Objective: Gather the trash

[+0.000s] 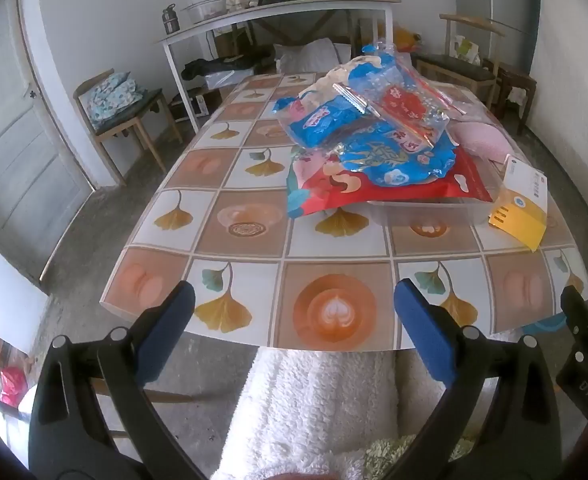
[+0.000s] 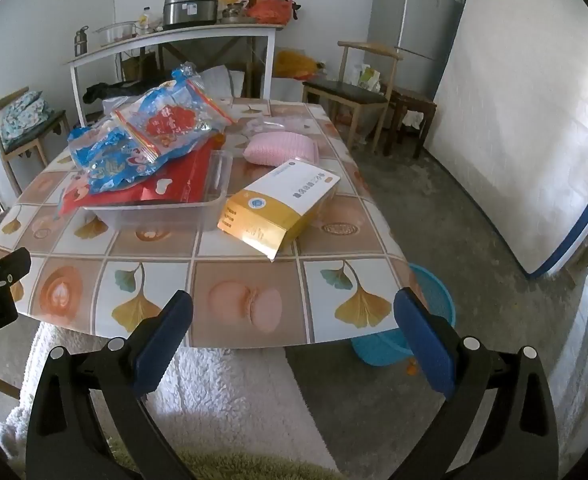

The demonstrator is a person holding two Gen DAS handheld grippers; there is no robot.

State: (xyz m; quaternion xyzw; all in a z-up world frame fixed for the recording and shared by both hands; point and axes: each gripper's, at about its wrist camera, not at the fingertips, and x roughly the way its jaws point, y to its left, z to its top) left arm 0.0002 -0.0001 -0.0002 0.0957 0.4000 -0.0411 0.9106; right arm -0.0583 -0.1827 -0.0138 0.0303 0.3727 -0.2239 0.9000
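Trash lay heaped mid-table: crumpled blue snack wrappers (image 1: pixel 374 148) and a clear zip bag with red print (image 2: pixel 169 124) piled on a flat red package (image 2: pixel 173 190), which sat across the top of a clear plastic tray (image 2: pixel 165 216). Just beside the tray's right end, an open yellow-and-white carton (image 2: pixel 277 208) lay on its side. Behind the carton, a pink cushioned item (image 2: pixel 279 148), kind unclear. All rested on the table (image 1: pixel 253 216), covered in a cloth of ginkgo-leaf and coffee-cup squares. Left claw (image 1: pixel 294 334) stood wide open, blue pads (image 1: pixel 165 332) apart, hovering at the near table edge, angled downward, nothing between the pads. Right claw (image 2: pixel 293 334) likewise wide open and empty at the near edge, well short of the carton. A white fluffy cover (image 1: pixel 314 408) lay below the table edge. A blue plastic basket (image 2: pixel 414 320) sat on the floor under the near right table corner. Farther off: a white side table (image 2: pixel 173 40) loaded with a cooker and bags, wooden chairs, a grey fridge (image 2: pixel 414 20), and a mattress (image 2: pixel 526 120) leaning against the wall.
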